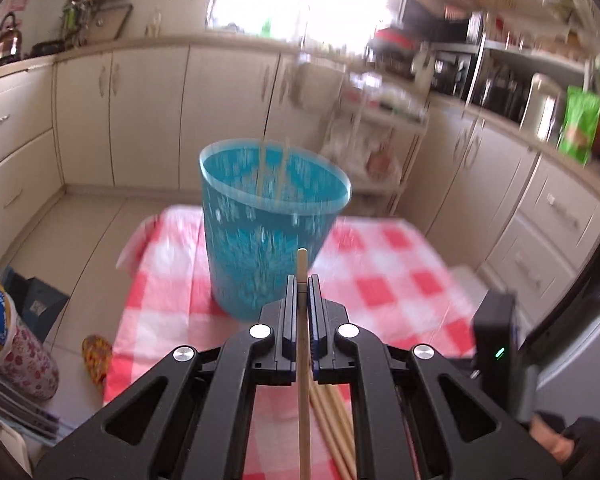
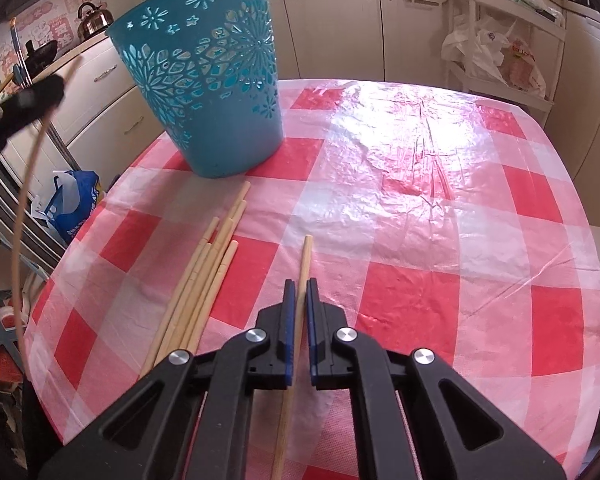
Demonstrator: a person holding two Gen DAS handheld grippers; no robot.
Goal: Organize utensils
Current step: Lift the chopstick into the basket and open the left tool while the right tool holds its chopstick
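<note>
The left gripper (image 1: 301,280) was clamped on a single pale wooden chopstick (image 1: 302,360), its black fingers with blue pads pressed together on the stick, whose blunt end poked out just past the fingertips. Ahead of it stood the tall turquoise plastic basket with cut-out flower patterns (image 1: 268,216), upright on the table covered in a red-and-white checked plastic cloth (image 1: 400,276). Two more light sticks appeared to stand inside the basket, though blur made them hard to read. In the left wrist view the whole background was smeared.

The right gripper (image 2: 301,286) pointed down at the checked cloth (image 2: 420,208), and its fingers were closed on another pale wooden chopstick (image 2: 300,300), which ran between the pads and reached forward over the table. Whether that stick rested on the cloth or was lifted clear could not be told. Just to its left lay a loose bundle of pale wooden chopsticks (image 2: 204,272), fanned slightly, their far ends near the base of the turquoise basket (image 2: 208,80). At the left edge of the right wrist view, the left gripper (image 2: 24,100) showed as a dark blurred shape with its stick trailing below, raised beside the basket.
</note>
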